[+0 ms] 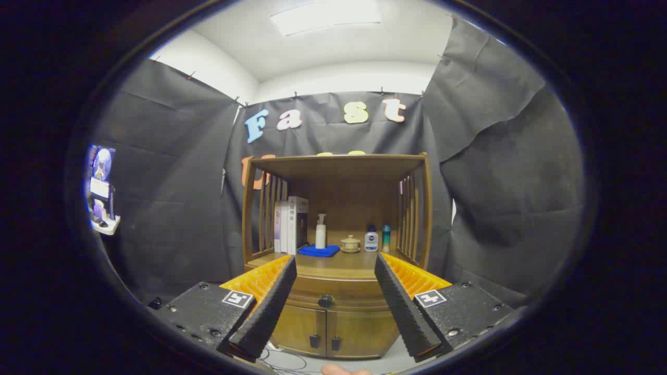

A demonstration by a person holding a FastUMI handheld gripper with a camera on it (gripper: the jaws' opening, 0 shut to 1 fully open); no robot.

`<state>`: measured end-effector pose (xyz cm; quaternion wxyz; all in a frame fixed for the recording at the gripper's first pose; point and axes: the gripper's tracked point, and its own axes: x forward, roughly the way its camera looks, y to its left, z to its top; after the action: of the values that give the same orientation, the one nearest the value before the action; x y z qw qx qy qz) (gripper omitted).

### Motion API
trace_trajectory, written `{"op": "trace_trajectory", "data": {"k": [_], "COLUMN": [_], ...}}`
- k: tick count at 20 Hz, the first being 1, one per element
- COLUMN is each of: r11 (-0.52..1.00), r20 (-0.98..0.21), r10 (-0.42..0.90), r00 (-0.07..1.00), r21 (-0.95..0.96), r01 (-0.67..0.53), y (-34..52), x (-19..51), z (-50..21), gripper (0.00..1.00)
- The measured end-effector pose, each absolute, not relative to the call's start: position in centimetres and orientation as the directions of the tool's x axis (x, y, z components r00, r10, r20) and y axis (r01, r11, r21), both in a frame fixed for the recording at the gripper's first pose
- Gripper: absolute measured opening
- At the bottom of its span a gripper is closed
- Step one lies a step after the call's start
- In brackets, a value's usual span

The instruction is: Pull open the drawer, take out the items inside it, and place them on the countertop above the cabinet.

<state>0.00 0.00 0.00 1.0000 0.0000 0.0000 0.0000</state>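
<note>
Your gripper (336,299) is spread wide, nothing between the fingers (268,307), both hanging in air short of the cabinet (336,323). Finger faces are ribbed, with a sawtooth edge.

The drawer (336,296) is closed, directly ahead between the fingers, under the countertop (338,263). Its knob (326,300) is small, round and dark, sitting slightly toward the left finger from centre. The items inside are hidden; can't tell what's in there.

Risks, as I judge them:
- The knob is small and rounded. Close off-centre and one finger lands first, so the knob slips out. Line up on it before you squeeze.
- The drawer front looks like smooth varnished wood, gently bowed. Miss the knob and the ribs just skate across it.
- Pull at an angle and the drawer likely binds in its runners.
- The two lower doors (333,330) have their own small dark pulls (315,340) just beneath the drawer. Don't grab the wrong one.
- The back of the countertop is busy: upright books (292,224), a white pump bottle (320,232), a folded blue cloth (319,251), a small lidded pot (350,244), and two short bottles (378,238). The tall, narrow ones would tip if you reach deep. The front strip is bare wood, so set things there.
- Slatted side rails (411,213) flank the shelf, so watch your swing on the way up.
- Loose cables (284,359) lie on the floor by the cabinet base.
</note>
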Motion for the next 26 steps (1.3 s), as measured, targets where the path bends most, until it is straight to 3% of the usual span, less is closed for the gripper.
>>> {"op": "trace_trajectory", "data": {"k": [14, 26], "r11": [0.999, 0.998], "r20": [0.004, -0.065], "r10": [-0.014, -0.031], "r00": [1.0, 0.997], "r21": [0.03, 0.048], "r01": [0.014, 0.034], "y": [-0.4, -1.1], "x": [0.1, 1.5], "z": [-0.1, -2.6], "gripper": [0.98, 0.98]}}
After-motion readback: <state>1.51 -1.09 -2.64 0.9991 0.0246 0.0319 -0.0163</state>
